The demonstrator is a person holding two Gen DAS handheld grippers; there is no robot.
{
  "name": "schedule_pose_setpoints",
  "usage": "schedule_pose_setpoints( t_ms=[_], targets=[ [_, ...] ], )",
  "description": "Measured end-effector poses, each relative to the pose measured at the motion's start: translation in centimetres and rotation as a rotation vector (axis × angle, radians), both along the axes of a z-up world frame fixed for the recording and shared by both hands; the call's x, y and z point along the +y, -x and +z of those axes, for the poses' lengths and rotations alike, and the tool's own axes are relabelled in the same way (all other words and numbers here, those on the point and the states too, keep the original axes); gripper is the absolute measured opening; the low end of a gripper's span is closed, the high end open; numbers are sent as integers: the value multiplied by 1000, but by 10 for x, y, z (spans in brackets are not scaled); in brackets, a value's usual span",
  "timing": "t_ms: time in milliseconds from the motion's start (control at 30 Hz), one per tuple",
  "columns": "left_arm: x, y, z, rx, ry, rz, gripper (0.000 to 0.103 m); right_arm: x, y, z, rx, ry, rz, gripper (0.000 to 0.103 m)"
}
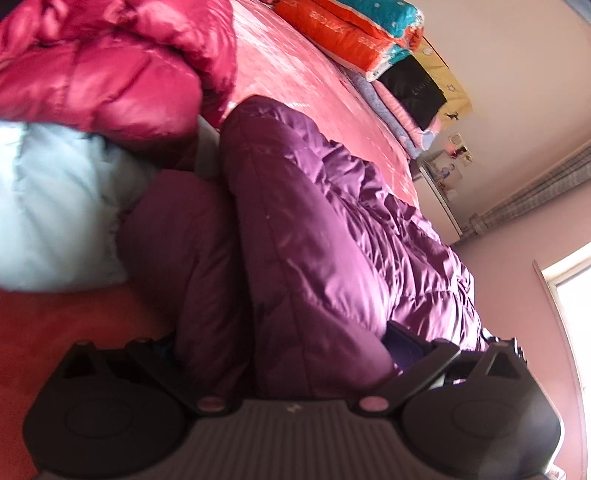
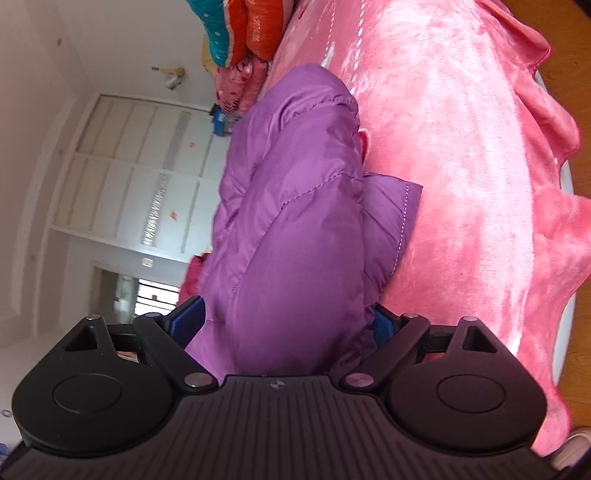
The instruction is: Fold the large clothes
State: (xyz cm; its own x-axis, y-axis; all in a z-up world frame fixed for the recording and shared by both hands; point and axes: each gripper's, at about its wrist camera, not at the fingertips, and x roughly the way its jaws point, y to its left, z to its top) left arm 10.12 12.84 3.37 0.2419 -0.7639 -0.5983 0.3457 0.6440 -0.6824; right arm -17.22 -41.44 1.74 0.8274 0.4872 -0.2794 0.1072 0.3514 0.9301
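A purple quilted down jacket (image 1: 314, 236) lies bunched on a bed with a pink plush blanket (image 1: 314, 81). My left gripper (image 1: 284, 350) is shut on a thick fold of the purple jacket, which fills the space between its two black fingers. In the right wrist view the same purple jacket (image 2: 295, 206) rises in a puffy fold over the pink blanket (image 2: 461, 166). My right gripper (image 2: 288, 325) is shut on that fold, its blue pads (image 2: 382, 326) pressing the fabric from both sides.
A magenta down jacket (image 1: 103, 62) and a pale blue garment (image 1: 55, 206) lie beside the purple one. Folded orange and teal quilts (image 1: 354, 29) are stacked at the bed's head. A white wardrobe (image 2: 129, 177) and a doorway stand beyond the bed. Wooden floor (image 2: 576, 332) shows past the blanket's edge.
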Motion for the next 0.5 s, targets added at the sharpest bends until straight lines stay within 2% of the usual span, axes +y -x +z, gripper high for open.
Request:
schedule_pose_setpoints(
  t_ms=[100, 167, 200, 267, 400, 500],
  targets=[
    [-10, -2, 1, -8, 14, -22, 100, 5, -11, 3, 32, 37, -6, 103],
    [-16, -3, 4, -19, 21, -43, 92, 9, -15, 11, 54, 91, -12, 100],
    [-19, -4, 6, -33, 17, -48, 85, 13, -16, 15, 61, 114, -16, 98],
    [-22, -5, 8, -54, 6, -51, 76, 17, -18, 22, 68, 140, -22, 83],
    [-24, -8, 11, -40, -22, -48, 62, 24, -23, 31, 117, 162, -78, 69],
    [-28, -9, 22, -8, -55, -34, 53, 35, -25, 47, 166, 227, -109, 61]
  ],
)
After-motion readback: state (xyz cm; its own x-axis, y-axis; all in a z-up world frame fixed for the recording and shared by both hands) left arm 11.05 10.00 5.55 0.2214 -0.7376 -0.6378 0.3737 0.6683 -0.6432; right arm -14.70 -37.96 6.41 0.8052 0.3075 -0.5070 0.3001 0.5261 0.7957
